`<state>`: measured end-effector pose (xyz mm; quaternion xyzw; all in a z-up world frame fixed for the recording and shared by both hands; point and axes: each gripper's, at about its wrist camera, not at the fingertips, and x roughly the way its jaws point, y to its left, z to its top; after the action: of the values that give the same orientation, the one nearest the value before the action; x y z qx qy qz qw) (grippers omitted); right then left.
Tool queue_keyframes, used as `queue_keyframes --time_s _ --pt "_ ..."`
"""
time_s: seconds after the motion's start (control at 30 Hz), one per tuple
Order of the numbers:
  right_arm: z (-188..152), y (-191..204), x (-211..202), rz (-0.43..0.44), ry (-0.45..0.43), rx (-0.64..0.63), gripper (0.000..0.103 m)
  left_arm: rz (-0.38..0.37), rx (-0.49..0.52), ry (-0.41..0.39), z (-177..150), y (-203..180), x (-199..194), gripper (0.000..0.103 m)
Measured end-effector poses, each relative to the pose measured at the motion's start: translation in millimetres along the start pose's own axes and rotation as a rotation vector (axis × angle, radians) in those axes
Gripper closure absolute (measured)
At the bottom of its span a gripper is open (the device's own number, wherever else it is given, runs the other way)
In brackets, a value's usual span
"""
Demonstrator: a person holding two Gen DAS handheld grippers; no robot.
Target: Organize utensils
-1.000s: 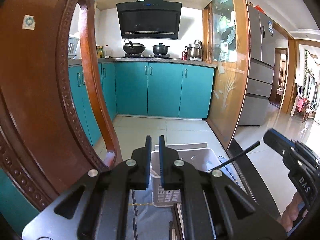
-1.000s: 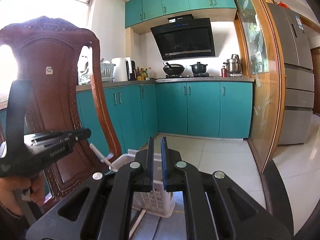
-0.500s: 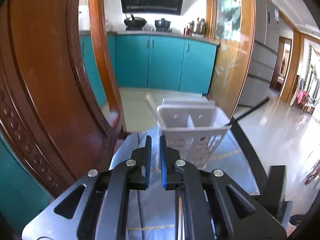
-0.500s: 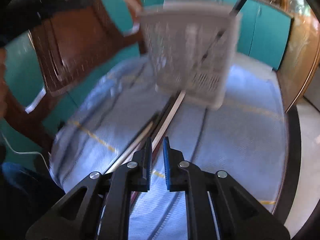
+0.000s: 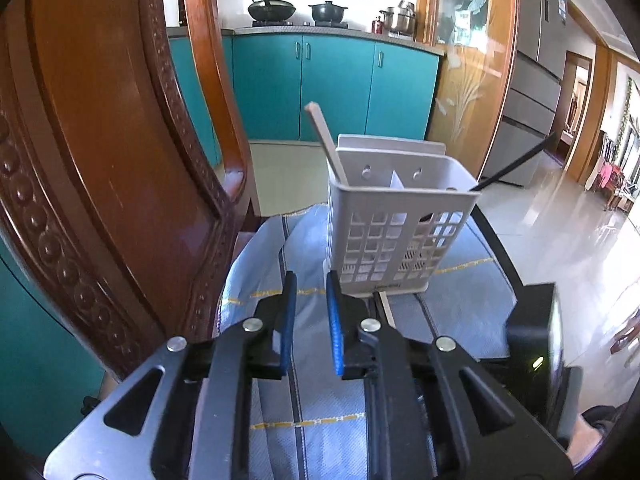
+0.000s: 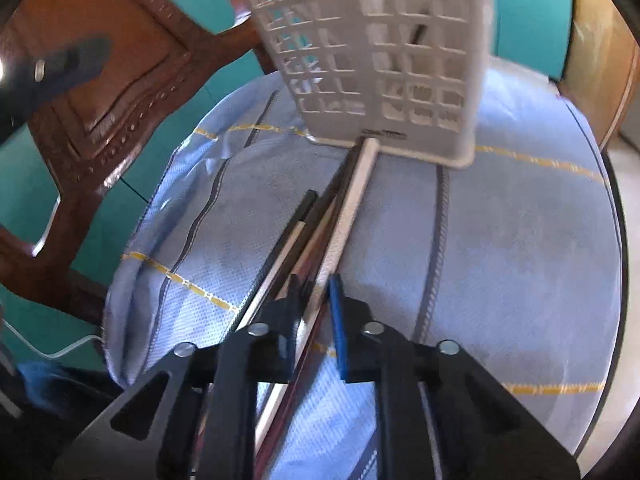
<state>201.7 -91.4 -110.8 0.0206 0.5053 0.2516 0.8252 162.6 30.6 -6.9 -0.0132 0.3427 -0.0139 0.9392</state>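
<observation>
A white slotted utensil basket [image 5: 394, 232] stands on a blue cloth [image 5: 312, 408], with a pale chopstick [image 5: 326, 142] in its left side and a black chopstick [image 5: 516, 166] in its right. It also shows in the right wrist view [image 6: 380, 52]. Several chopsticks [image 6: 320, 236], pale, dark and black, lie in a bundle on the cloth [image 6: 500, 248] running up to the basket's foot. My left gripper [image 5: 310, 316] is open and empty, low before the basket. My right gripper [image 6: 314, 312] is open, its jaws on either side of the bundle.
A carved wooden chair back [image 5: 108, 152] stands close on the left, also in the right wrist view [image 6: 112, 80]. The table's dark rim [image 6: 618, 240] curves along the right. Teal kitchen cabinets [image 5: 332, 84] lie beyond.
Both grippers have tipped down toward the table and opened from shut. The right one has dropped low over the chopstick bundle and closer to the basket.
</observation>
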Motion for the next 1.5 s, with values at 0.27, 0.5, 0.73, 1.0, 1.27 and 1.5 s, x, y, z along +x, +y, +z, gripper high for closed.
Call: queue_keyframes --time_s 0.27,0.5,0.73,1.0,1.27,1.5 --pt "-14.1 -37.5 -22.8 -0.091 0.013 0.104 0.096 -0.024 0.034 0.09 -15.5 -10.5 15.3 0.085" --pt "-29.7 -44.4 -37.7 -0.179 -0.005 0.085 0.094 -0.07 0.023 0.206 -29.6 -20.4 45.6 0.085" --pt "-15.6 -34.9 -31.2 -0.233 -0.03 0.035 0.094 -0.11 -0.009 0.352 -53.2 -28.7 91.7 0.085" --pt "-11.7 -27.5 -25.7 -0.289 -0.038 -0.013 0.094 -0.109 0.012 0.349 -52.1 -39.1 116.1 0.085" --pt "-5.7 -29.6 -9.1 -0.313 -0.038 -0.024 0.086 -0.096 0.02 0.353 -45.5 -51.7 132.3 0.085" --pt "-8.7 -32.9 -12.3 -0.292 -0.029 -0.004 0.097 -0.109 0.034 0.374 -47.8 -50.3 130.6 0.094"
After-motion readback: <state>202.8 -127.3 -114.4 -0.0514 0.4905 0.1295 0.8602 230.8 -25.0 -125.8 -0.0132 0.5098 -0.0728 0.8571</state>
